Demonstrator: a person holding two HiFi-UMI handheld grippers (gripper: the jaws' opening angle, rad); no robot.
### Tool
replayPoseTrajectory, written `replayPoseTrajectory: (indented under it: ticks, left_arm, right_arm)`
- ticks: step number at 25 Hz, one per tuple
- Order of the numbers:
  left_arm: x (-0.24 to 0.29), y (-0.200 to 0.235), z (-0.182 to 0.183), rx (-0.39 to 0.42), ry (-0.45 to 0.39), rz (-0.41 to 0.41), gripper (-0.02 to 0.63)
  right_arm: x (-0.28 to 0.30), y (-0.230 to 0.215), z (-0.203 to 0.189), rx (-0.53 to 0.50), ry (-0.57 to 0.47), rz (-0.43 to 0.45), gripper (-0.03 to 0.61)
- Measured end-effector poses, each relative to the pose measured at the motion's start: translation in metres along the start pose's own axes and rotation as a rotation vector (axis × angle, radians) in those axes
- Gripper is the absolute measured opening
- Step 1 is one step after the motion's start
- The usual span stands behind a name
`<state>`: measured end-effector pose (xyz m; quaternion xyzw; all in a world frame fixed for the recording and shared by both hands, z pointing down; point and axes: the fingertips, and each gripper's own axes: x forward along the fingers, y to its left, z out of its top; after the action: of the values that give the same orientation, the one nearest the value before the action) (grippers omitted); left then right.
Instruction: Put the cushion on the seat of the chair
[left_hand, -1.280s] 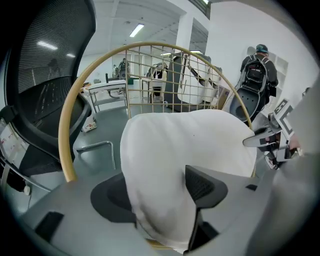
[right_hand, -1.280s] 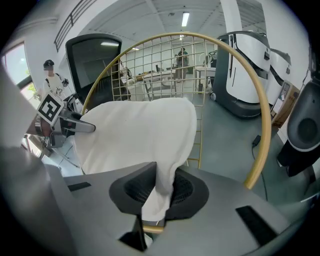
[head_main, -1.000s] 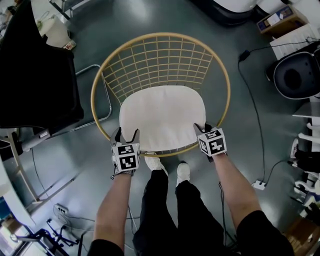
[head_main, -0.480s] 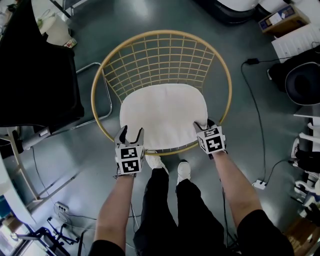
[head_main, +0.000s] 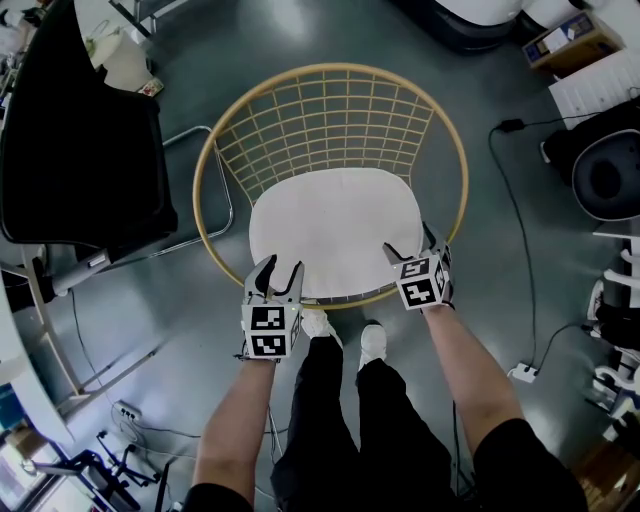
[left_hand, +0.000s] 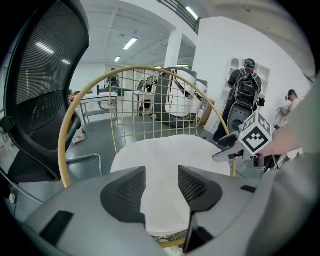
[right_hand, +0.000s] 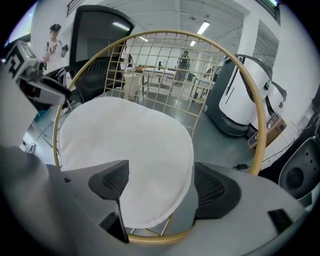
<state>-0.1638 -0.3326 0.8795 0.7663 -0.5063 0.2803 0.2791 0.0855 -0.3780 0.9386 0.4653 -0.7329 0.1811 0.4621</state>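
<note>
Overhead, two low views; common chair (head_main: 335, 125)

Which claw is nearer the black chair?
Left. The left gripper, jaws closing empty, is over the cushion's front left corner, on the black chair's side. The right gripper, jaws opening around the cushion's edge, is at its front right, farther off.

A: First entry, foreground?
B: Left gripper (left_hand: 161, 189), jaws closing, nothing clamped. White cushion (left_hand: 165, 155) shows through the gap, lying on the seat of the gold wire chair (left_hand: 62, 145).
A: Right side?
B: Right gripper (left_hand: 223, 148), marker cube on top, at the cushion's right edge.
A: Left side?
B: Black mesh office chair (left_hand: 45, 80), beside the wire chair.
A: Background?
B: One person with backpack (left_hand: 247, 87), standing.
</note>
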Motion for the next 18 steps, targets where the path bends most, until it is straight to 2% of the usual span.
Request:
replayPoseTrajectory:
  ticks: [2, 3, 5, 7, 10, 12, 18]
  left_arm:
    - [-0.006, -0.002, 0.004, -0.003, -0.014, -0.002, 0.19]
    - [-0.01, -0.003, 0.007, -0.006, -0.021, -0.004, 0.16]
    - [-0.02, -0.008, 0.014, -0.012, -0.036, -0.008, 0.114]
    - [-0.034, -0.015, 0.026, -0.017, -0.057, -0.012, 0.054]
    - [-0.06, -0.027, 0.048, -0.01, -0.096, -0.015, 0.021]
    - [-0.079, -0.035, 0.064, -0.005, -0.127, -0.013, 0.018]
    - [-0.151, -0.067, 0.106, -0.014, -0.191, 0.004, 0.017]
  right_arm:
    - [-0.007, 0.007, 0.013, 0.029, -0.048, 0.034, 0.374]
    - [-0.014, 0.011, 0.02, 0.057, -0.072, 0.065, 0.288]
    - [-0.033, 0.021, 0.035, 0.15, -0.13, 0.16, 0.027]
    - [-0.053, 0.026, 0.052, 0.248, -0.193, 0.253, 0.011]
    - [-0.086, 0.024, 0.074, 0.299, -0.253, 0.286, 0.012]
    - [-0.11, 0.024, 0.086, 0.288, -0.277, 0.29, 0.012]
    - [-0.202, 0.037, 0.124, 0.164, -0.352, 0.324, 0.012]
